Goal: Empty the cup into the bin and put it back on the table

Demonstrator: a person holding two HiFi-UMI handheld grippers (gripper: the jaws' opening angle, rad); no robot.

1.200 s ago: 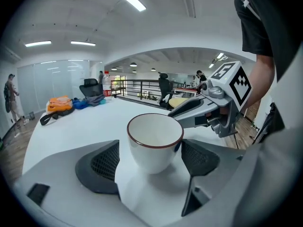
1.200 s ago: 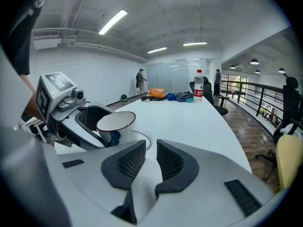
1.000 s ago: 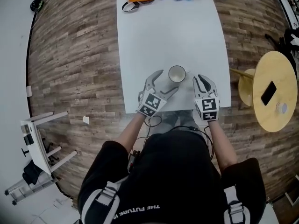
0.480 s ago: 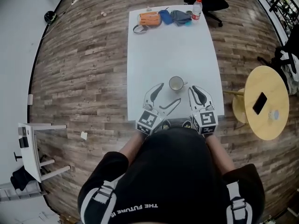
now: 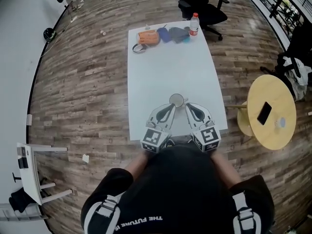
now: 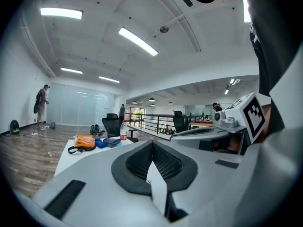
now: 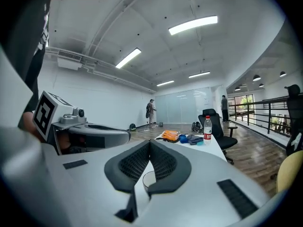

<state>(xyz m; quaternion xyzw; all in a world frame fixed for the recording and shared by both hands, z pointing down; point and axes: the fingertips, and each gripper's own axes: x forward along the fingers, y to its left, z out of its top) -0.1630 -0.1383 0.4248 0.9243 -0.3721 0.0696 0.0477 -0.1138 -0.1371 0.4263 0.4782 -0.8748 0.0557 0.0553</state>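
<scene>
Cup [image 5: 176, 100] stood upright on white table [image 5: 165, 62], just ahead of both claw tips and roughly between them; neither claw held it. Left claw [image 5: 170, 108] was closed, pads together at the tip with nothing between them (its jaws had just been closing, on air). Right claw [image 5: 188, 106] was closed and empty too; its own view caught the cup rim through the gap under its pads, just beyond the tip. Both claws sat side by side over the near table edge, close to the person's chest, pointing along the table.

Well ahead of the claws, at the far table end, lay orange pouch [image 5: 147, 36], blue pouch [image 5: 164, 33], grey cloth [image 5: 179, 32] and an upright bottle [image 5: 194, 24] with a red cap. Black office chair [image 5: 200, 6] stood beyond that end. Well off to the right of the right claw was round wooden side table [image 5: 278, 89] with dark phone [image 5: 264, 113] on it.
</scene>
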